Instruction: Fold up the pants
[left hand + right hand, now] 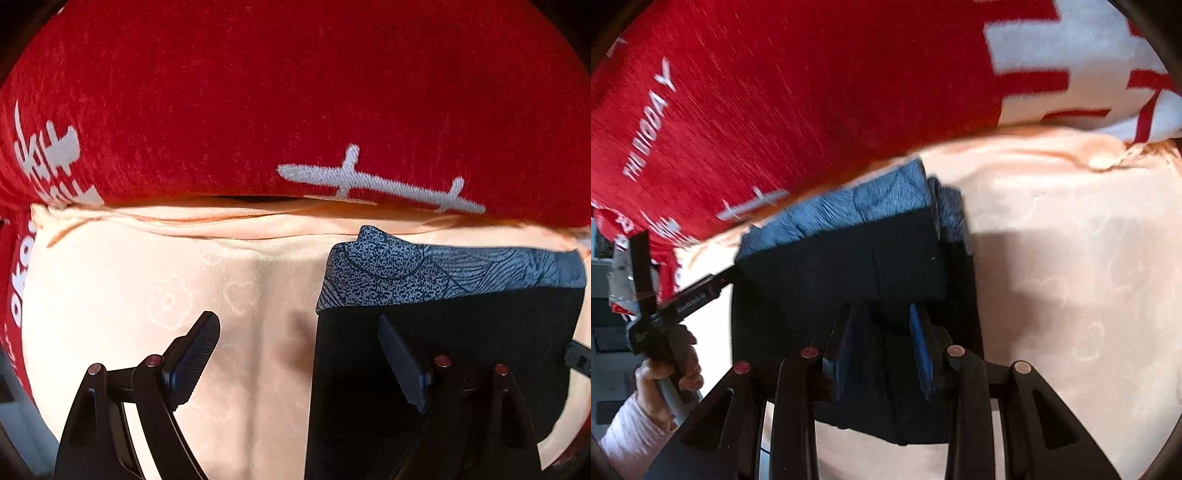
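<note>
Peach-coloured sheet [110, 295] with a faint flower pattern covers what looks like a bed and serves as the working ground, while a red blanket [295, 92] with white lettering fills the upper half of both views. On the sheet, at the right of the left wrist view and in the centre of the right wrist view, lie the pants [849, 266], dark and already gathered into a compact block with a blue-grey patterned band along the far edge, which suggests the folding is well along. In its own view the right gripper [882, 332] sits over the near edge of that block with its fingers narrowed around the cloth, apparently pinching a fold so the layers stay stacked; the picture is blurred, so whether the grip is firm is a judgement. Meanwhile the left gripper [299, 343] stands wide apart and grasps nothing, one finger over bare sheet and the other over the dark cloth, probably placed to steady or smooth that side.
</note>
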A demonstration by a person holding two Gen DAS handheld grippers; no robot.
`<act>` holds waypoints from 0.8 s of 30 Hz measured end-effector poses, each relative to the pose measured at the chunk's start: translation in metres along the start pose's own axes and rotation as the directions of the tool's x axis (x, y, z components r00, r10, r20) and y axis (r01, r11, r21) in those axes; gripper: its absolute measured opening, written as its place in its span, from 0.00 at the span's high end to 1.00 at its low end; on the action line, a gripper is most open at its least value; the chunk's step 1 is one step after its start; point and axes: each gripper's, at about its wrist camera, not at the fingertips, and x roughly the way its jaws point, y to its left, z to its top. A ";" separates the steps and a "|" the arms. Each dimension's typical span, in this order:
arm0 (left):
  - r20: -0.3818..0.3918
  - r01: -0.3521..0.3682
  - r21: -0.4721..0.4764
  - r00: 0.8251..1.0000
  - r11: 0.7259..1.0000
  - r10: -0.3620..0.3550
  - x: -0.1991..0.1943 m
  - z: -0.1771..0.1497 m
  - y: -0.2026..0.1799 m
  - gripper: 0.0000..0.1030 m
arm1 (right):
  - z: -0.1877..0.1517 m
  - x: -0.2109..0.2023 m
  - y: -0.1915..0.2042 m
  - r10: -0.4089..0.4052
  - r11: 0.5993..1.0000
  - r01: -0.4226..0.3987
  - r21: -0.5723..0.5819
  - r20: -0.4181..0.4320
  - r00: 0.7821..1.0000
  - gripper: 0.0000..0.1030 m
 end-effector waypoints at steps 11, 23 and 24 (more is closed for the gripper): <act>0.009 -0.022 0.032 1.000 0.999 0.022 -0.001 -0.007 -0.010 0.12 | -0.007 0.005 0.001 -0.019 1.000 0.019 0.012 0.001 1.000 0.67; 0.019 -0.031 0.035 0.999 0.999 0.031 -0.012 -0.017 -0.010 0.12 | -0.024 -0.004 0.005 -0.046 0.999 0.046 0.004 0.023 0.999 0.55; 0.020 -0.032 0.035 0.999 0.999 0.031 -0.014 -0.017 -0.010 0.12 | -0.024 -0.005 0.004 -0.046 0.999 0.046 0.006 0.024 0.999 0.55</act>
